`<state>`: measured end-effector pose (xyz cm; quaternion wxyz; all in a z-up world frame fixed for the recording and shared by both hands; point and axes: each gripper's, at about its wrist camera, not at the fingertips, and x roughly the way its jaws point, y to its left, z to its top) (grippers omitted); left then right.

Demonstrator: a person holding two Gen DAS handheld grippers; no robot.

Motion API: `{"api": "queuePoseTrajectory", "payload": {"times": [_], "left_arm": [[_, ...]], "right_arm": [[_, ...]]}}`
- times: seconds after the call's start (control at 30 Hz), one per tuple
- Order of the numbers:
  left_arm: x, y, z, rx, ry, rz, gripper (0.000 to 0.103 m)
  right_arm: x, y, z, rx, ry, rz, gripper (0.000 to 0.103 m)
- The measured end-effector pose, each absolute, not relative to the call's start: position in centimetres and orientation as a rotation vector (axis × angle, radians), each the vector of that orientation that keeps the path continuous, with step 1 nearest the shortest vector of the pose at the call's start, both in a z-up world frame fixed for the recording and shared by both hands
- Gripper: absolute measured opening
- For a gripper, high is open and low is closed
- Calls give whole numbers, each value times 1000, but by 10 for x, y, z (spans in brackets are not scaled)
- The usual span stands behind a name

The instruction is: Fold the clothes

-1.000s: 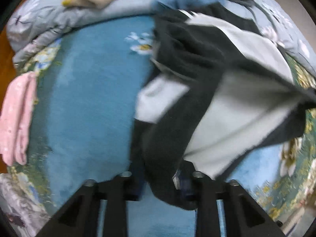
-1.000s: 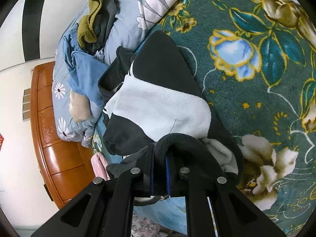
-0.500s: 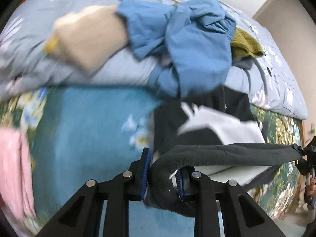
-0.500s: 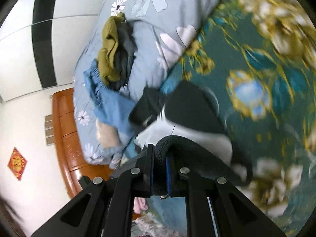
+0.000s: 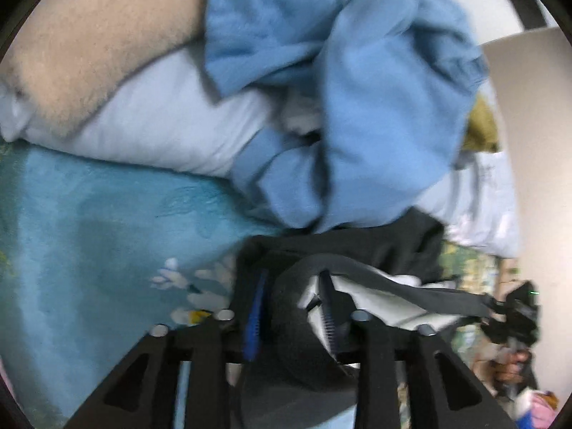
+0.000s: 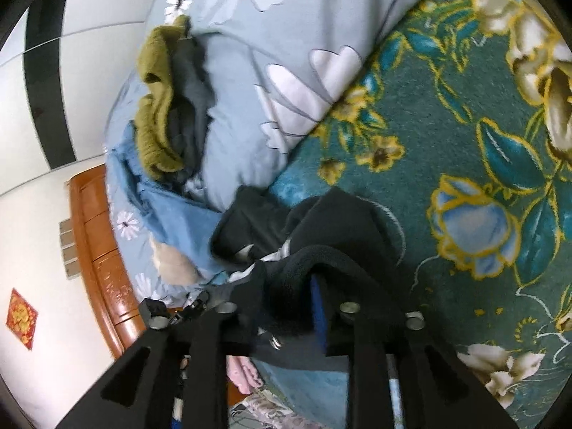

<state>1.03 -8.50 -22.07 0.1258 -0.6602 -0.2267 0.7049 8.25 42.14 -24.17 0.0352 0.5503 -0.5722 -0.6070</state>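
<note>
A black and white fleece garment (image 5: 375,250) lies folded on the teal floral blanket (image 5: 89,232), up against the duvet. My left gripper (image 5: 291,307) has a thick dark fold of it between its blue pads. Its jaws are opening and the fold sits loose. The dark hem runs right to my right gripper (image 5: 511,307). In the right wrist view the same fleece (image 6: 339,221) bunches between the jaws of my right gripper (image 6: 286,300). They too are opening, and one blue pad shows bare.
A crumpled blue garment (image 5: 375,89), a beige one (image 5: 89,35) and an olive one (image 6: 157,107) lie on the grey floral duvet (image 6: 286,53) just beyond the fleece. A wooden headboard (image 6: 100,250) stands behind. Open blanket (image 6: 464,143) stretches to the right.
Both grippers carried the fleece's edge toward the duvet pile, folding the garment over itself. Both sets of jaws, shut on the fleece before, now stand apart.
</note>
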Motion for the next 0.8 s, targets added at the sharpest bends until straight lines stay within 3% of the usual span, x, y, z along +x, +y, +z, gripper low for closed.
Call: {"api": "queuePoseTrajectory", "payload": {"times": [0.03, 0.07, 0.17, 0.4, 0.6, 0.8], "left_arm": [[13, -88, -211, -1875, -671, 2065, 71], [15, -92, -202, -1831, -676, 2075, 74], [24, -103, -190, -1769, -651, 2116, 75], [54, -108, -219, -1832, -366, 2123, 75], [62, -90, -228, -1789, -201, 2065, 75], [42, -84, -246, -1815, -226, 2026, 75]], "right_arm": [[83, 424, -236, 1674, -1748, -1899, 44], [84, 428, -230, 1653, -1738, -1933, 44], [90, 439, -220, 1615, -1704, -2007, 44], [85, 416, -239, 1934, -1250, -2104, 44], [41, 395, -246, 1871, -1102, -2157, 44], [19, 377, -251, 1916, -937, -2166, 46]]}}
